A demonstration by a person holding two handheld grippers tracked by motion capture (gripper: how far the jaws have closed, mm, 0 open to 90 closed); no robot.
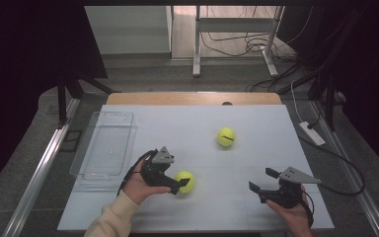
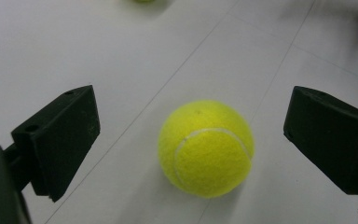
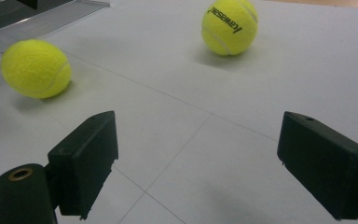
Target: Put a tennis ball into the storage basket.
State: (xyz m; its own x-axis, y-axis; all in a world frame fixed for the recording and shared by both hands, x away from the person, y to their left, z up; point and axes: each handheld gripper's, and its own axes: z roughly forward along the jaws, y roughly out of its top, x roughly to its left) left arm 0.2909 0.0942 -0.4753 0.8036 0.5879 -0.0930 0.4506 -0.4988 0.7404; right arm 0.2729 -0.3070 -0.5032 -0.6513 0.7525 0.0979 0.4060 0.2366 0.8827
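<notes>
A person's left gripper (image 2: 191, 144), jaws wide, straddles a fuzzy yellow tennis ball (image 2: 206, 147) resting on the white table (image 1: 256, 148); an off-centre squeeze could send it rolling. The right gripper (image 3: 196, 163) waits open-jawed.

The far tennis ball (image 3: 230, 26) carries the one readable text: the brand name "kawasaki" printed in black letters, upside down as seen in the right gripper view. In the high view the same ball (image 1: 226, 137) shows a small dark mark, too small to read. The near tennis ball (image 2: 205, 147) shows no print on its visible side.
</notes>
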